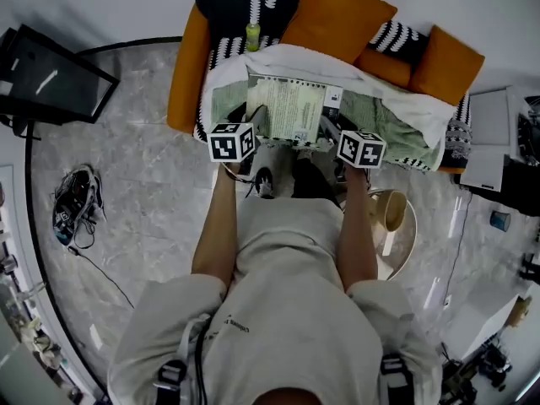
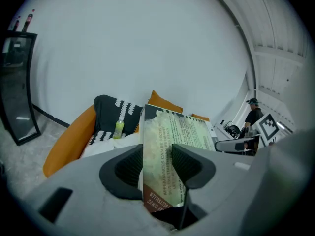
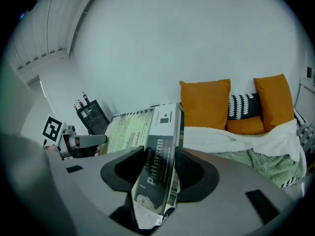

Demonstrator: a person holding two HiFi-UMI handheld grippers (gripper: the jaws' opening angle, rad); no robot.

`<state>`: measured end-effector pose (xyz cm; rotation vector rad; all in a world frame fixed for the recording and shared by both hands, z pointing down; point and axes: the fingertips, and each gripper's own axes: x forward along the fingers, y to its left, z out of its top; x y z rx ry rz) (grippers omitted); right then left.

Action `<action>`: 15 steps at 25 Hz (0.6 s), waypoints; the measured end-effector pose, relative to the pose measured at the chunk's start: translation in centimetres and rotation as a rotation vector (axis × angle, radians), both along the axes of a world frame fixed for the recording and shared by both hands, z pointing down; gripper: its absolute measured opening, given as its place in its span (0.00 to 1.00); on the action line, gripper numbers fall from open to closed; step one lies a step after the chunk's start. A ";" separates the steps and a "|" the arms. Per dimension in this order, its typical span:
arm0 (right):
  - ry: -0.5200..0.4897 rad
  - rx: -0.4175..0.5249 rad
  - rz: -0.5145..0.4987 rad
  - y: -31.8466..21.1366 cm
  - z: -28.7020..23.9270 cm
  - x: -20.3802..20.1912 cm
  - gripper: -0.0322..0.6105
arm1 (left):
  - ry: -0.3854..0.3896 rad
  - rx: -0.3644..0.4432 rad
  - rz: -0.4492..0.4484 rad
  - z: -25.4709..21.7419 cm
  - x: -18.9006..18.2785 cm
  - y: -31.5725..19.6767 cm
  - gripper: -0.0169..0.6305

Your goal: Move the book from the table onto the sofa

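Observation:
The book (image 1: 287, 108), a green-covered paperback, hangs flat just above the sofa's (image 1: 187, 66) seat, over a white blanket (image 1: 337, 66) and a green patterned throw. My left gripper (image 1: 253, 118) is shut on its left edge and my right gripper (image 1: 326, 131) on its right edge. In the left gripper view the book (image 2: 172, 132) stands between both pads of the left gripper (image 2: 157, 166), which press on it. In the right gripper view the spine of the book (image 3: 147, 127) is pinched in the right gripper (image 3: 158, 173).
Orange cushions (image 1: 342, 15) and a black-and-white cover line the sofa back. A small green bottle (image 1: 252, 36) stands on the seat at the back left. A round table (image 1: 403, 226) is by my right side, a black glass stand (image 1: 51, 78) and cables (image 1: 74, 205) at left.

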<state>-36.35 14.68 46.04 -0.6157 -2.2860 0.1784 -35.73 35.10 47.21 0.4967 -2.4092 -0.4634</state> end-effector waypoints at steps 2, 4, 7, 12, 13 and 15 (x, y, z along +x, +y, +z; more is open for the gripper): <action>0.004 0.012 -0.020 1.0 0.2 -0.4 0.34 | 0.013 0.004 -0.017 0.5 0.0 0.9 0.32; 0.015 0.010 -0.030 1.8 0.6 -0.8 0.34 | 0.019 -0.003 -0.027 0.6 -0.2 1.8 0.32; 0.044 0.004 -0.029 2.4 1.5 -1.3 0.34 | 0.024 -0.011 -0.030 0.9 -0.7 2.4 0.32; 0.093 -0.003 -0.053 2.9 3.5 -2.3 0.34 | 0.035 0.020 -0.106 2.0 -1.6 3.1 0.32; 0.101 -0.001 -0.063 2.9 3.8 -2.4 0.34 | 0.041 0.023 -0.114 2.5 -1.6 3.2 0.32; 0.113 0.009 -0.086 3.3 4.3 -3.0 0.34 | 0.054 0.030 -0.129 3.2 -1.5 3.5 0.32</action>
